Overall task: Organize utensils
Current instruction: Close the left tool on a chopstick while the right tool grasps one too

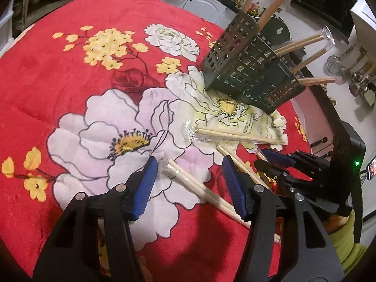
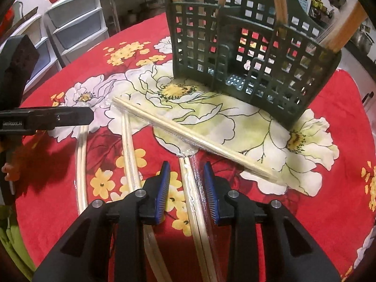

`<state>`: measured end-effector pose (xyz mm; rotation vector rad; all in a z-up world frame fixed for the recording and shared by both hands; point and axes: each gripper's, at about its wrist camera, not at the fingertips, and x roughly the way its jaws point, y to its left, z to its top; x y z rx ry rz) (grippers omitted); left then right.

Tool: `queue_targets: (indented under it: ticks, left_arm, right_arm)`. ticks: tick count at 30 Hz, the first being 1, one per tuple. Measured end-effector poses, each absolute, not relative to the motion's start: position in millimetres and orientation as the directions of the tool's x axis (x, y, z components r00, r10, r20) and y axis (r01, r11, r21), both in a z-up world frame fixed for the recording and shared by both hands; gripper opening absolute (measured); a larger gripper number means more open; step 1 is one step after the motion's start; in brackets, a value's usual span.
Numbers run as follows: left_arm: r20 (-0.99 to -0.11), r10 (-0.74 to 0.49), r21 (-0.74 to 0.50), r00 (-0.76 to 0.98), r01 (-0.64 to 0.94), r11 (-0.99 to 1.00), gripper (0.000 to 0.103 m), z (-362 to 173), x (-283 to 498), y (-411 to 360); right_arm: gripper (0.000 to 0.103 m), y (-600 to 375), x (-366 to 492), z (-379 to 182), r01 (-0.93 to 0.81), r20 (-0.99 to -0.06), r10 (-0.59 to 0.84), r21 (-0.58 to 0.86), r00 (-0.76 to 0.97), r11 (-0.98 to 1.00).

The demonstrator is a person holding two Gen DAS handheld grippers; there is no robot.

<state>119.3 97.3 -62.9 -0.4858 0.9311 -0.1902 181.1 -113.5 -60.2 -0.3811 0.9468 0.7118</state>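
Plastic-wrapped wooden chopsticks [image 2: 191, 188] lie lengthwise between your right gripper's [image 2: 188, 188] spread jaws; left gripper [image 1: 188, 183] spread too.

4 chopstick pairs [image 2: 192, 138] lie on the tablecloth [image 2: 329, 211] before the caddy [image 2: 253, 65].

Kitchen corner, warm indoor light

A red flowered tablecloth [image 1: 70, 75] covers the table; white cabinet doors [image 1: 202, 1] line the far wall, white plastic drawers [image 2: 75, 23] stand off to one side, and metal ladles [image 1: 359, 80] hang nearby.
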Motion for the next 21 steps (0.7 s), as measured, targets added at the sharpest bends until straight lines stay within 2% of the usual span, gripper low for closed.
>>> queue_targets:
  ticks: [5,7,13,16,21]
  left_arm:
    - [-0.735,-0.308,-0.42,0.605,-0.049,0.906,0.024,-64.7,121.5,94.5]
    - [-0.732,-0.312,-0.425,0.606,-0.048,0.904,0.011,-66.6,121.4,98.3]
    - [-0.701,-0.361,-0.479,0.616,-0.031,0.877,0.007,-68.3,119.8,106.1]
    - [-0.659,-0.4,-0.524,0.637,-0.007,0.852,0.006,-61.9,115.3,110.0]
    - [-0.597,-0.417,-0.523,0.685,0.062,0.85,0.005,-35.5,105.2,106.5]
  right_arm:
    - [0.02,-110.0,180.9,-62.0,-0.71,-0.841,0.383,-0.001,0.381,0.704]
    - [0.017,-108.4,181.0,-62.9,-0.714,-0.84,0.387,-0.002,0.381,0.7]
    - [0.011,-111.6,174.2,-56.9,-0.72,-0.827,0.404,-0.002,0.39,0.693]
    - [0.01,-118.3,165.9,-43.6,-0.719,-0.796,0.437,0.003,0.42,0.695]
    - [0.01,-133.4,152.0,-11.8,-0.706,-0.716,0.488,-0.009,0.498,0.708]
